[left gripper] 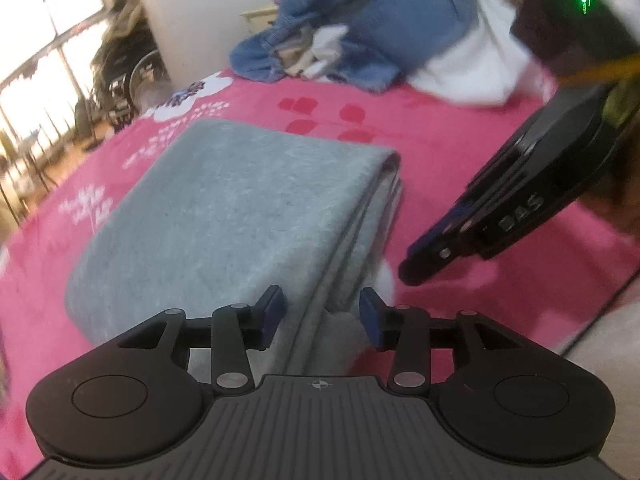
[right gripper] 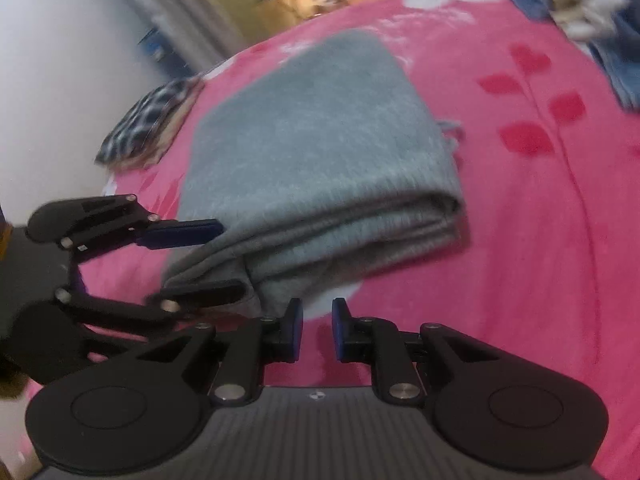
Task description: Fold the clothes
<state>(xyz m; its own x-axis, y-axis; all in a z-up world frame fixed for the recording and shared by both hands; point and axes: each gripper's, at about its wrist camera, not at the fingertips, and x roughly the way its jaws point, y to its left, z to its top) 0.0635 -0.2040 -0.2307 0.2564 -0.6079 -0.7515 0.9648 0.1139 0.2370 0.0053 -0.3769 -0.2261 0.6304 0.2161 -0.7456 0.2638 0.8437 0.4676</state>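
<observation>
A grey garment (left gripper: 240, 216) lies folded into a thick rectangle on the pink bedcover (left gripper: 460, 144). My left gripper (left gripper: 322, 314) stands open at its near corner; the stacked folded edge runs between the pads, which do not press it. In the right wrist view the same grey garment (right gripper: 316, 160) lies ahead, and the left gripper (right gripper: 228, 260) reaches in from the left, one finger above and one below the corner. My right gripper (right gripper: 317, 328) hovers just off the near edge, its pads a narrow gap apart with only bedcover behind. It also shows as the right gripper (left gripper: 416, 268) beside the cloth.
A heap of blue clothes (left gripper: 360, 28) and a white cloth (left gripper: 472, 76) lie at the far side of the bed. A black-and-white chequered cloth (right gripper: 148, 120) sits near the bed's edge by a white wall (right gripper: 60, 60). The bed edge (left gripper: 592, 320) runs close on the right.
</observation>
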